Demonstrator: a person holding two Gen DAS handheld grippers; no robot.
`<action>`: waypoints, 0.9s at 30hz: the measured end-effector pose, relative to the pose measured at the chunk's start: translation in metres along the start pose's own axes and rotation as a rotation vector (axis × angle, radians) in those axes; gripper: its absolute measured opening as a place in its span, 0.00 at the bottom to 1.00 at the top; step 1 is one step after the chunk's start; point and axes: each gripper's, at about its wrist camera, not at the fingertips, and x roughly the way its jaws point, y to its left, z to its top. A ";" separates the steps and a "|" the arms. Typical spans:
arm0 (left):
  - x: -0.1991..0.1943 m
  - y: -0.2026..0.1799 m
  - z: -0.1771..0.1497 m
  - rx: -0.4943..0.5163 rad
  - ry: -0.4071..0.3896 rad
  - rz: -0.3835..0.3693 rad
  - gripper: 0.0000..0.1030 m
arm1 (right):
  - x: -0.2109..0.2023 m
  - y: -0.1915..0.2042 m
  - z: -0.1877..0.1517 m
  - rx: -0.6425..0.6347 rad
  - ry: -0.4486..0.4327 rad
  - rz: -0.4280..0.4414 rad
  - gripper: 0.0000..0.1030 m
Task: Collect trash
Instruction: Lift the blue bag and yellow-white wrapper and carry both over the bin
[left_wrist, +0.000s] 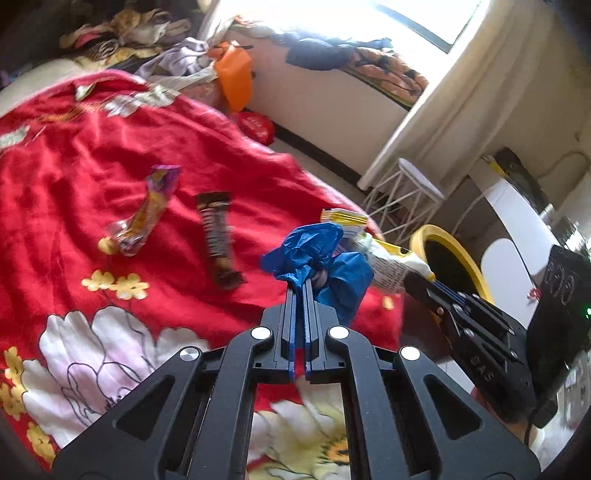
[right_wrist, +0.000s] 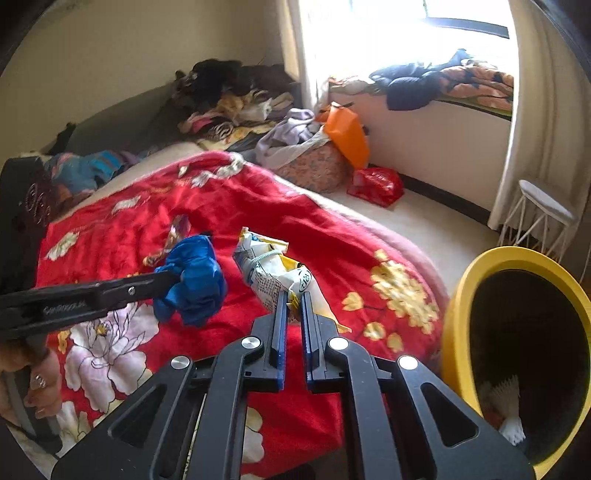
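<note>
Sunlight floods a cluttered bedroom where a bed (left_wrist: 92, 158) lies under a red flowered blanket (right_wrist: 325, 236). Beside the bed, on the floor, stands a yellow bin (right_wrist: 458, 306) with a dark inside; at its bottom lies something white (right_wrist: 511, 413), too dim to name.

Left tongs (left_wrist: 302, 281) are closed on a crumpled blue bag (left_wrist: 314, 247), which hangs clear above the blanket. Right tongs (right_wrist: 293, 295) are clamped on a white and yellow wrapper (right_wrist: 266, 273), also lifted off the blanket and held near the bin's rim, not over its mouth. In the left wrist view the wrapper (left_wrist: 388, 266) sits just beside the blue bag, between it and the bin (left_wrist: 448, 236).

Two pieces of trash remain on the blanket: a purple and yellow wrapper (left_wrist: 147, 214) and a brown bar wrapper (left_wrist: 218, 236), lying near each other, apart from the tongs.

Farther back an orange bag (right_wrist: 347, 133) leans on a patterned basket (right_wrist: 314, 166) stuffed with clothes, a red bag (right_wrist: 376, 184) lies on the floor, and a white stool (right_wrist: 543, 210) stands by the curtain.
</note>
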 end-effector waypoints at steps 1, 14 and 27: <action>-0.002 -0.002 -0.001 0.005 -0.003 -0.006 0.01 | -0.005 -0.003 0.001 0.012 -0.011 0.000 0.07; -0.016 -0.046 0.006 0.080 -0.045 -0.068 0.01 | -0.045 -0.038 0.004 0.119 -0.108 -0.053 0.06; -0.015 -0.082 0.005 0.134 -0.050 -0.123 0.01 | -0.081 -0.092 -0.007 0.251 -0.174 -0.149 0.06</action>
